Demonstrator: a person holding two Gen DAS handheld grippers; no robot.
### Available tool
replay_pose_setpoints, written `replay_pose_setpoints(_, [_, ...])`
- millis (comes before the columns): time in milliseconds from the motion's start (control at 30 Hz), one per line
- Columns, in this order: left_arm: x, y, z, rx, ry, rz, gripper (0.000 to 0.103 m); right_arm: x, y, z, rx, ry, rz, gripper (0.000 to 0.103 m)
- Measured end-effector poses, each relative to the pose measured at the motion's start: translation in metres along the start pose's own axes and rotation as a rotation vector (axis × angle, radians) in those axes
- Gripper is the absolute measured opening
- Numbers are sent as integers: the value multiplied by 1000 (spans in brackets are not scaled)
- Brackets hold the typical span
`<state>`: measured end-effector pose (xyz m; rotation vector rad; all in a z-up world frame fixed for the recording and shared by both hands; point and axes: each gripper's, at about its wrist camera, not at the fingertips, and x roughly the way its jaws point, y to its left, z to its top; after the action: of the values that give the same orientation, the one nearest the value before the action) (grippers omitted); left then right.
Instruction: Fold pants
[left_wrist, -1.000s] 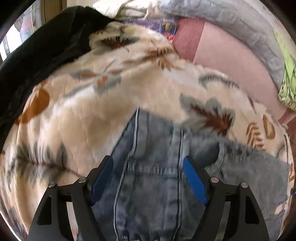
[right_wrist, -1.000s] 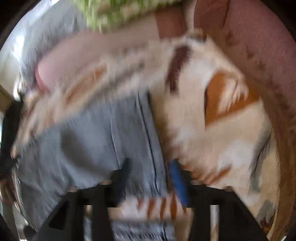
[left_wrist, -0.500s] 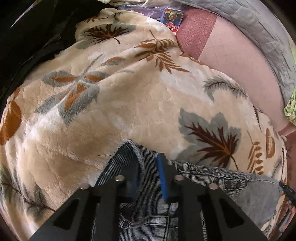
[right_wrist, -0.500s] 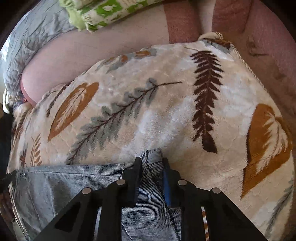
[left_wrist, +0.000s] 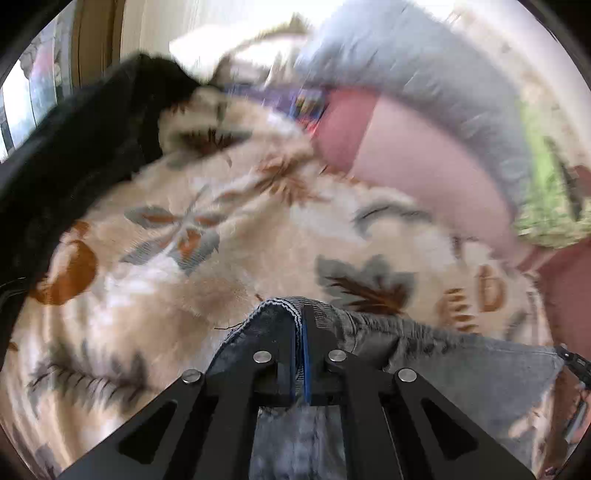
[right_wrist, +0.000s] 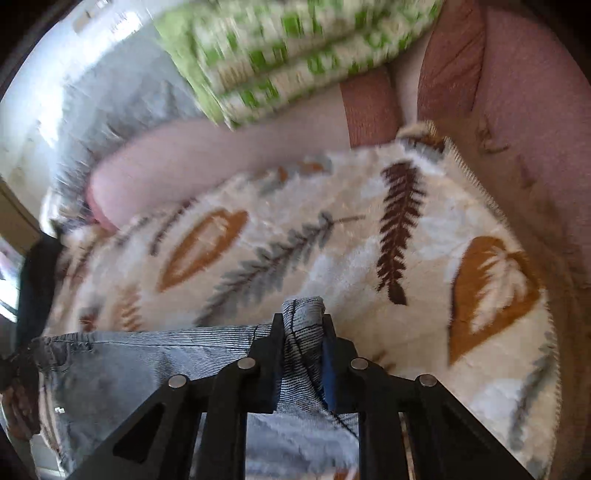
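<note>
Light blue denim pants (left_wrist: 461, 362) lie on a cream blanket with a leaf print (left_wrist: 229, 258). My left gripper (left_wrist: 300, 325) is shut on one corner of the pants' edge, which pokes up between the jaws. My right gripper (right_wrist: 303, 325) is shut on the other corner of the pants (right_wrist: 147, 369), with a fold of denim bunched between the jaws. The cloth stretches sideways from each gripper towards the other. The leaf blanket also shows in the right wrist view (right_wrist: 332, 236).
A black garment (left_wrist: 74, 155) lies at the far left. A grey quilt (left_wrist: 424, 74) and a pink cushion (left_wrist: 424, 166) lie beyond the blanket. A green and white folded cloth (right_wrist: 295, 48) sits at the back, beside reddish upholstery (right_wrist: 528, 129).
Both grippers went from open over the pants to shut on the denim edge. Both views have since lifted and tilted, with the cloth held in the jaws.
</note>
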<state>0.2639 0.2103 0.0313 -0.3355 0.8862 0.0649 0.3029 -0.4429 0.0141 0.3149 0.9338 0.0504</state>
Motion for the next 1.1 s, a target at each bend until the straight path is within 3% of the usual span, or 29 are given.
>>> replay_pose_setpoints(133, [-79,3,-27,4,-102,-88,2,-79,-5,-28,-5,-109,61,18])
replay_pose_setpoints(200, [-112,11,-52,-2,-124,-129,3,-115,-11,-59,-15,-143,84,18])
replay_pose_setpoints(300, [-144,38,-109,12,-102,-153,3,-141,-27,-119,-6,-130,110,19])
replay_pose_setpoints(367, [-139,54,-138,31,-11,-171,4,-134,-37,-168,-36,-36,95,27])
replay_pose_setpoints(400, [-133,62,-155,56,53,-150,8,-123,-42,-192,-56,49,91,44])
replay_pose_setpoints(433, [-124,71,-170,75,119,-95,14,-111,-48,-214,-68,125,71,52])
replay_pose_setpoints(467, [-117,80,-180,80,165,-32,18,-102,-56,-236,-70,190,29,58])
replay_pose_setpoints(500, [-115,89,-187,76,185,31,20,-101,-63,-248,-54,213,13,58])
replay_pose_setpoints(600, [-134,95,-179,59,111,101,25,-123,-84,-252,64,155,37,66])
replay_pose_setpoints(700, [-146,68,-163,102,38,71,51,-143,-88,-227,153,77,80,73])
replay_pose_setpoints(733, [-146,54,-161,124,22,41,59,-143,-87,-218,177,70,109,73])
replay_pose_setpoints(800, [-139,25,-160,173,16,-4,60,-130,-78,-203,200,80,163,73])
replay_pose_setpoints(900, [-107,-17,-175,248,72,-47,60,-82,-66,-189,230,195,135,71])
replay_pose_setpoints(933, [-95,-26,-182,271,97,-39,60,-64,-62,-188,218,248,101,65])
replay_pose_setpoints(967, [-82,-31,-188,295,124,-14,60,-48,-56,-187,182,294,45,29])
replay_pose_setpoints(1000, [-62,-34,-200,311,168,38,60,-44,-49,-184,141,304,-6,21])
replay_pose_setpoints(1033, [-53,-32,-207,311,192,63,60,-46,-42,-178,101,282,-32,20])
replay_pose_setpoints(1100, [-48,-26,-217,315,163,62,61,-66,-26,-162,26,180,-89,19])
